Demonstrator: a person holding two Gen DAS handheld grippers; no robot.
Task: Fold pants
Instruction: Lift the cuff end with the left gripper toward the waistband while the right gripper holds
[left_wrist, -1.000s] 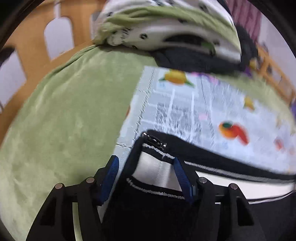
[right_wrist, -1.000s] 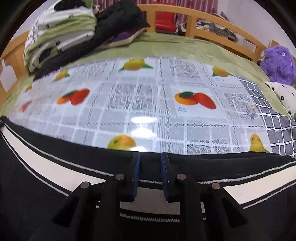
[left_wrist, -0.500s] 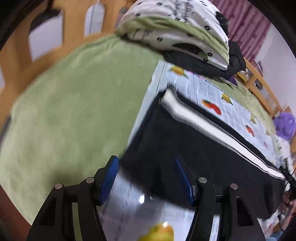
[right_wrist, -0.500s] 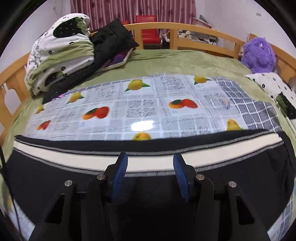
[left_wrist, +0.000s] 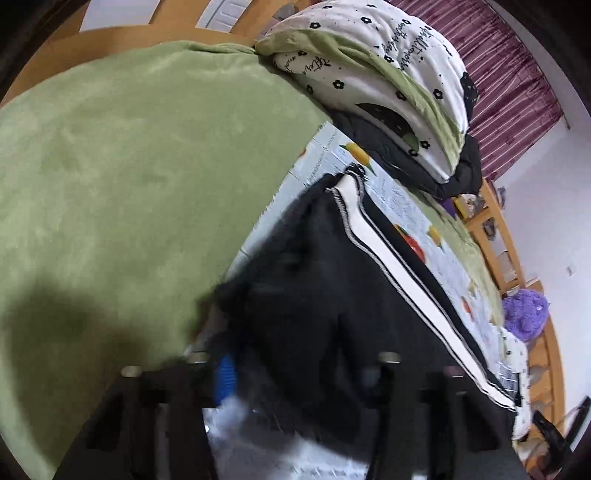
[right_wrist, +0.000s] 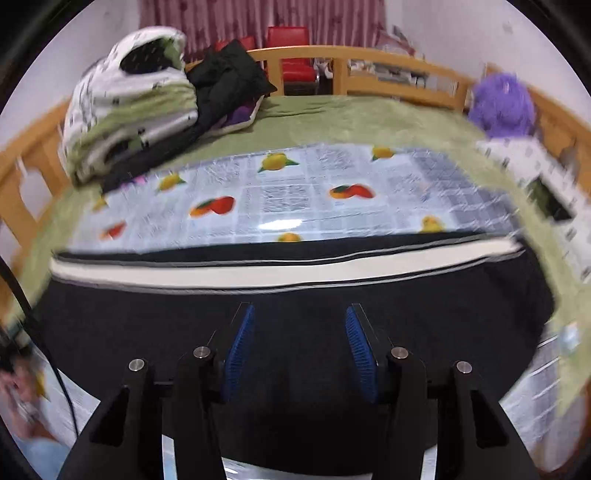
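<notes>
Black pants (right_wrist: 295, 295) with a white side stripe lie flat across a fruit-print mat (right_wrist: 280, 195) on the bed. In the left wrist view the pants (left_wrist: 332, 288) run away to the right, their end bunched between the fingers. My left gripper (left_wrist: 299, 369) is open around that dark cloth, which hides most of its right finger. My right gripper (right_wrist: 299, 347) is open and empty, just above the middle of the pants.
A green blanket (left_wrist: 129, 166) covers the bed on the left. A folded white and green quilt (right_wrist: 125, 118) on dark clothes sits at the back left. A purple plush toy (right_wrist: 502, 103) sits at the back right by the wooden bed rail (right_wrist: 369, 74).
Both grippers let go of the striped edge, opened and drew back. The pants now lie flat on the mat. The left gripper has moved down over the pants' left end.
</notes>
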